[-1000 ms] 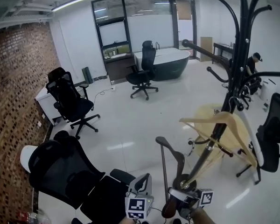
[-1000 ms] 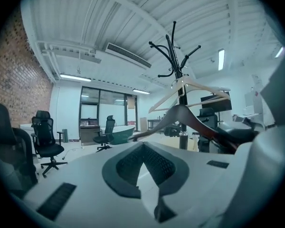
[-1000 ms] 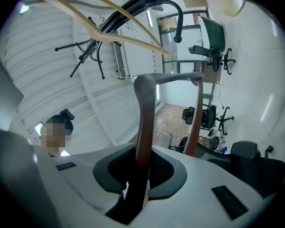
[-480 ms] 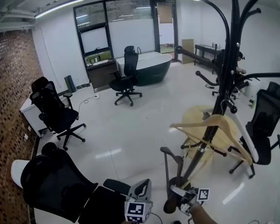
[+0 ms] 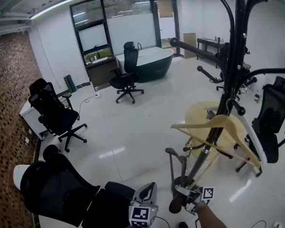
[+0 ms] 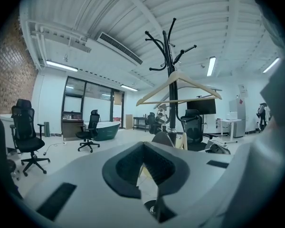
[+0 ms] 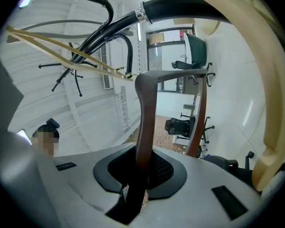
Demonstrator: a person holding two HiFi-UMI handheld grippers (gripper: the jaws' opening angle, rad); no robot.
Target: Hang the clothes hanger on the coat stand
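A black coat stand [image 5: 230, 75] rises at the right of the head view, and a pale wooden hanger [image 5: 218, 125] hangs on one of its arms. My right gripper [image 5: 184, 194] is low beside the stand's pole, shut on a dark brown hanger [image 5: 179, 167] that points upward. In the right gripper view that dark hanger [image 7: 145, 127] runs up from between the jaws, under the stand's curved arms [image 7: 180, 8], with the pale hanger [image 7: 270, 103] close at the right. My left gripper [image 5: 148, 192] is low at the centre, shut and empty, facing the stand [image 6: 170, 80].
Black office chairs stand around: one at my feet on the left [image 5: 61, 186], one right of the stand [image 5: 270, 122], others farther off [image 5: 54, 113]. A round pale table [image 5: 202, 115] sits behind the stand. A dark tub-shaped desk [image 5: 149, 63] is at the back.
The head view has swung so the stand sits more upright and nearer. My right gripper keeps its hold on the dark hanger and has barely moved; the left stays low.
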